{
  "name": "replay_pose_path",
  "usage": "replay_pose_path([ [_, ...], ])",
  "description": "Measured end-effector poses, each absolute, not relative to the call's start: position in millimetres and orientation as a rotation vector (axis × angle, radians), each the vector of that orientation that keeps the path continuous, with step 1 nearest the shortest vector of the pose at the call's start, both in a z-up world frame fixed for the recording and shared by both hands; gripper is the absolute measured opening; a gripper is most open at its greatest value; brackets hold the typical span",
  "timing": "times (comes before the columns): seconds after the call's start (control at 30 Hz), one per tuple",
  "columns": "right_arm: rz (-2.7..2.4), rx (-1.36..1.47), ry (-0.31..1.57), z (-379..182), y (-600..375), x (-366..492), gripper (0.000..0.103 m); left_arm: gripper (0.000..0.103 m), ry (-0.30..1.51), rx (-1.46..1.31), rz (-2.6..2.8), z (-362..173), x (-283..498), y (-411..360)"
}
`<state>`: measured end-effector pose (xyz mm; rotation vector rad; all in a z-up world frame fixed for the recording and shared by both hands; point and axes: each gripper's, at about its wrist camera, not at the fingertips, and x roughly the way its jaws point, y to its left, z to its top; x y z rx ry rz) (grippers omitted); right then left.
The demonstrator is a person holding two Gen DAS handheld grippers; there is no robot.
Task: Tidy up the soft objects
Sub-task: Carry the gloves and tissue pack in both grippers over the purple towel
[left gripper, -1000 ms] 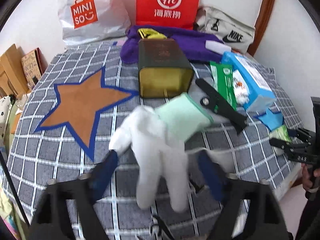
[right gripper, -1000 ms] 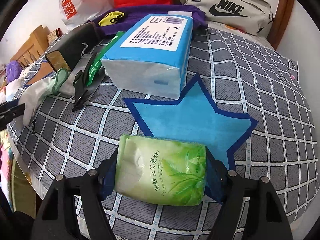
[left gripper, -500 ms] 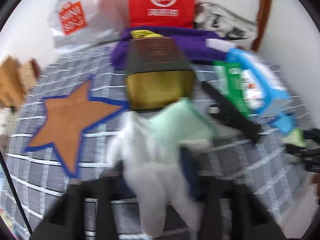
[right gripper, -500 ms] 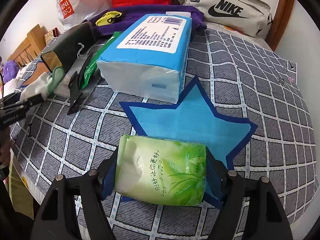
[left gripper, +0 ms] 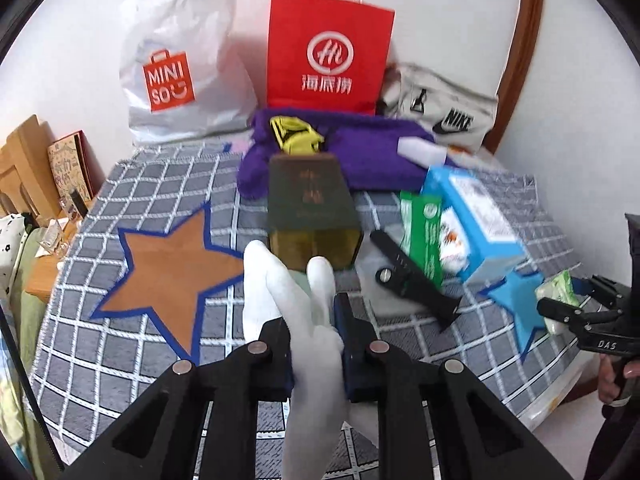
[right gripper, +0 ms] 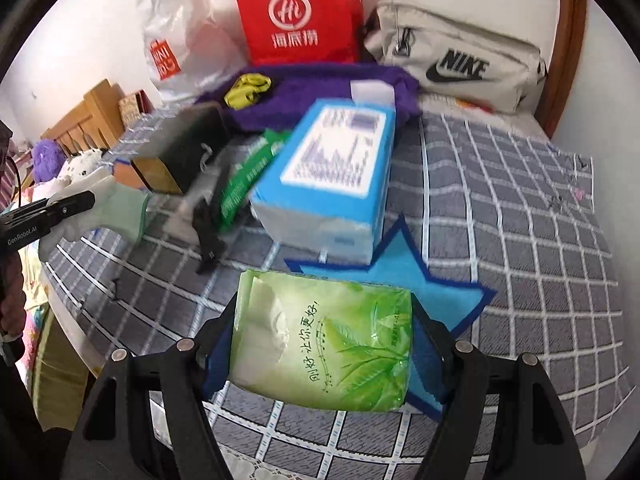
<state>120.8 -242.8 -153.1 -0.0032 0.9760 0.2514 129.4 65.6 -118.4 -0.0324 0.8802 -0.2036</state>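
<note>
A white glove (left gripper: 276,284) with a pale green cuff hangs above the grey checked bedspread (left gripper: 136,360), close to an orange star patch (left gripper: 164,276). My left gripper (left gripper: 312,320) is closing, and its pads press on the glove's palm. From the right wrist view the glove (right gripper: 120,208) shows at far left in that gripper (right gripper: 52,208). My right gripper (right gripper: 322,320) is shut on a green tissue pack (right gripper: 340,344), held over the tip of a blue star patch (right gripper: 440,296).
A blue tissue box (right gripper: 332,176), green packet (left gripper: 420,220), black clip (left gripper: 412,280) and dark tin box (left gripper: 312,216) lie mid-bed. A purple cloth (left gripper: 360,152), red bag (left gripper: 328,52), white bag (left gripper: 176,64) and grey pouch (right gripper: 460,60) line the back wall.
My left gripper has shut on the glove and lifted it off the bedspread. The right gripper has risen with the tissue pack still in it.
</note>
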Motion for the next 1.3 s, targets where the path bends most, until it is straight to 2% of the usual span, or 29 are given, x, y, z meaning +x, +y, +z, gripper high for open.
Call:
replay_pose_path([
  [0.53,0.298,-0.020,0.926,-107,-227,193,0.074,0.017,0.770,-0.107,-0.270,-58,177,67],
  [1.3,0.261,-0.043,0.903,-99,-229,369,0.074,0.017,0.809,-0.169,-0.366,-65,327,38],
])
